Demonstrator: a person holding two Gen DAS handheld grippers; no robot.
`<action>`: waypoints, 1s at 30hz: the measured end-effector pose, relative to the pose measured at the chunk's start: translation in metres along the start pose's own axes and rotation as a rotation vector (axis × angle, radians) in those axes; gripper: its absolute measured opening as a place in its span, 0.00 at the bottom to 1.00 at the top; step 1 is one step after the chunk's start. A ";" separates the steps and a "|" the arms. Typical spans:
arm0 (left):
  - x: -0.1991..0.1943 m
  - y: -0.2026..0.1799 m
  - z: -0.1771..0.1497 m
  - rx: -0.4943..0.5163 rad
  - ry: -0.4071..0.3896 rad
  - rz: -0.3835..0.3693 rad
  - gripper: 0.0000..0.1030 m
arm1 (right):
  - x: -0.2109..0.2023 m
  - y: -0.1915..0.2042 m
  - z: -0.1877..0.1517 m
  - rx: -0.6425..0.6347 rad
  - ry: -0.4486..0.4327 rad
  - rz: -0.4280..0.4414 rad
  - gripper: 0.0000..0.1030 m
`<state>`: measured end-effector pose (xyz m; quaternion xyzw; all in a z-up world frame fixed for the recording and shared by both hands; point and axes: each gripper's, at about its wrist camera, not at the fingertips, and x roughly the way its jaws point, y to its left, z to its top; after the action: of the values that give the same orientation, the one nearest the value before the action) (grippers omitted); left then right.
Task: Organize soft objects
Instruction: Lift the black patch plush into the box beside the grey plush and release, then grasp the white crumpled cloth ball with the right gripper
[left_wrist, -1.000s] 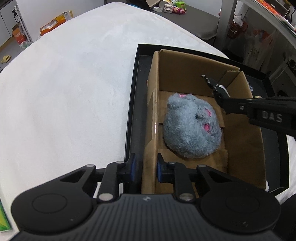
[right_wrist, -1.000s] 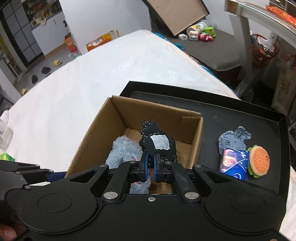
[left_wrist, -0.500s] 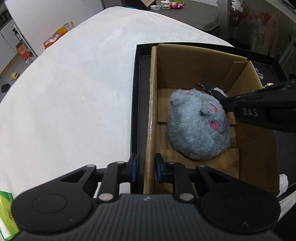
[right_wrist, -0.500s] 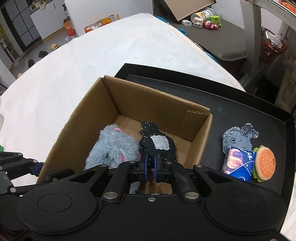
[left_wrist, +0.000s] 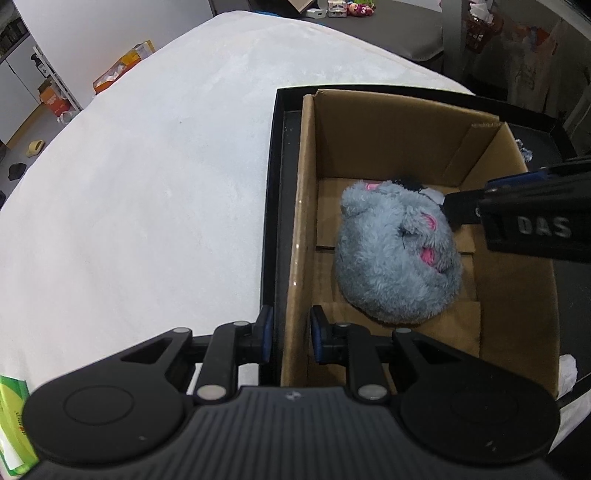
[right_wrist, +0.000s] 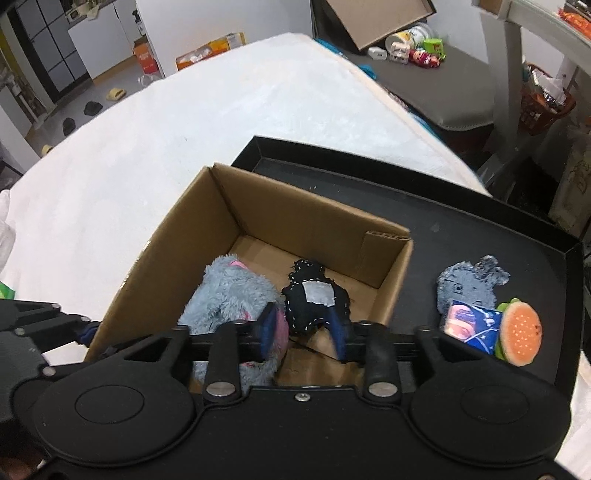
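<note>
- The dark stitched soft toy (right_wrist: 314, 301) with its grey patch sits low inside the cardboard box (right_wrist: 306, 218), just beside the grey plush (right_wrist: 229, 291) — it lies between the spreading fingers of the right tool (right_wrist: 304, 326), whose jaws are opening and no longer seem to press it.
- To finish this release well, I'd say the right tool should open fully before lifting straight up, so the toy's loose threads don't snag on a pad and ride back out.
- The left tool (left_wrist: 288, 334) is nearly pressed together, pinching the near wall of the box, which steadies it in the black tray (right_wrist: 480, 221) — worth keeping that hold until the right tool is clear.
- Out on the tray, well apart from the box, wait a flat grey felt animal (right_wrist: 469, 284), a blue pouch (right_wrist: 469, 325) and a burger toy (right_wrist: 519, 332).
- From the left wrist view the dark toy is almost wholly hidden behind the plush; whether it rests on the box floor or leans on the plush I cannot tell.
- The surface under the tray is a white bed (left_wrist: 147, 184).
</note>
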<state>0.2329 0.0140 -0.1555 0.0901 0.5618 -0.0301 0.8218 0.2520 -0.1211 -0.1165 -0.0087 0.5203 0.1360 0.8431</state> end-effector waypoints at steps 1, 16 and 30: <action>-0.001 -0.001 0.000 0.002 -0.003 0.003 0.20 | -0.004 -0.001 -0.001 0.000 -0.011 0.000 0.47; -0.024 -0.007 -0.007 -0.018 -0.013 -0.041 0.37 | -0.062 -0.038 -0.025 0.093 -0.150 -0.014 0.81; -0.040 -0.018 -0.021 0.009 -0.028 -0.033 0.56 | -0.087 -0.078 -0.079 0.236 -0.139 -0.083 0.93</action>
<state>0.1964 -0.0024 -0.1274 0.0841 0.5516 -0.0472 0.8285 0.1643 -0.2274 -0.0862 0.0785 0.4724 0.0388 0.8770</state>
